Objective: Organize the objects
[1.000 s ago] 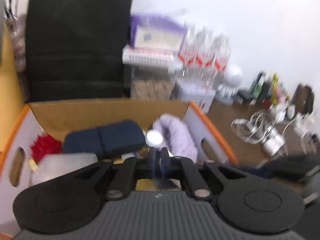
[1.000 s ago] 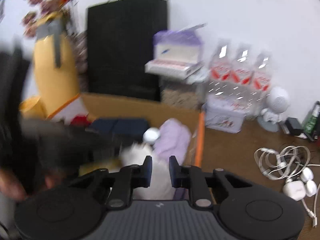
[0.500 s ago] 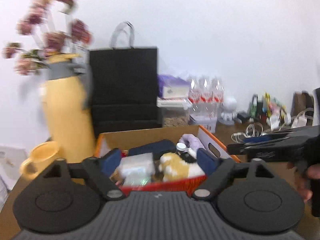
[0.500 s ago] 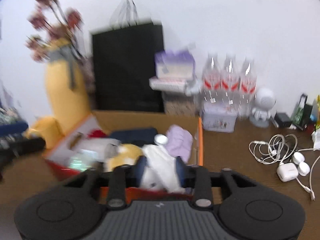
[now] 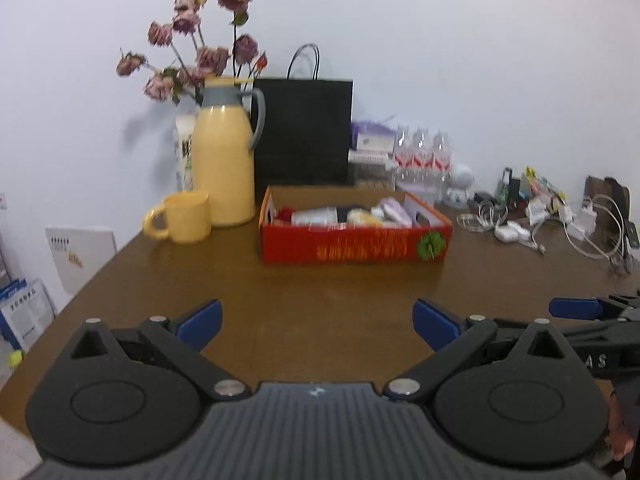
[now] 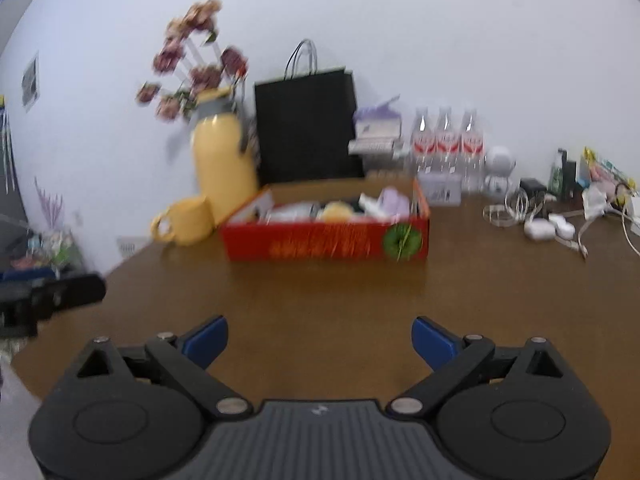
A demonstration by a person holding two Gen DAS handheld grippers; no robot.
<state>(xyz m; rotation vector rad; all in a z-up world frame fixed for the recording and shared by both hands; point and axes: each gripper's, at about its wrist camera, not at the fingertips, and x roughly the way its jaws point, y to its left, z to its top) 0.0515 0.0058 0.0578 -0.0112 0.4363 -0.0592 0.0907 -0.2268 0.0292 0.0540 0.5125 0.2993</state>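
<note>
Fingers of both grippers are spreading wide over bare brown table, nothing between them: the left gripper [image 5: 316, 322] and the right gripper [image 6: 320, 338] each show two blue-padded tips [image 5: 200, 322] apart above the wood. In the left view the right gripper's blue tip pokes in at the right edge, a hand [image 5: 620, 432] partly seen below it.

Well ahead of both, toward the far side of the table [image 5: 320, 284], sits one red box [image 5: 354, 242], open-topped, with blurred gold writing that cannot be read and a green round mark on its front right. Inside lie the sorted objects [image 5: 352, 216]: pale, yellow and lilac shapes and something red, too blurred to count.

Left of the box stand one yellow mug [image 5: 182, 218] and one yellow jug [image 5: 224, 160] with a grey lid; dried roses [image 5: 192, 52] rise behind it. One black paper bag [image 5: 304, 132] stands against the white wall. Right of it are three water bottles [image 5: 420, 160] with red labels, one small white figure [image 5: 460, 188], then tangled white cables [image 5: 504, 224] and chargers along the far right edge.
</note>
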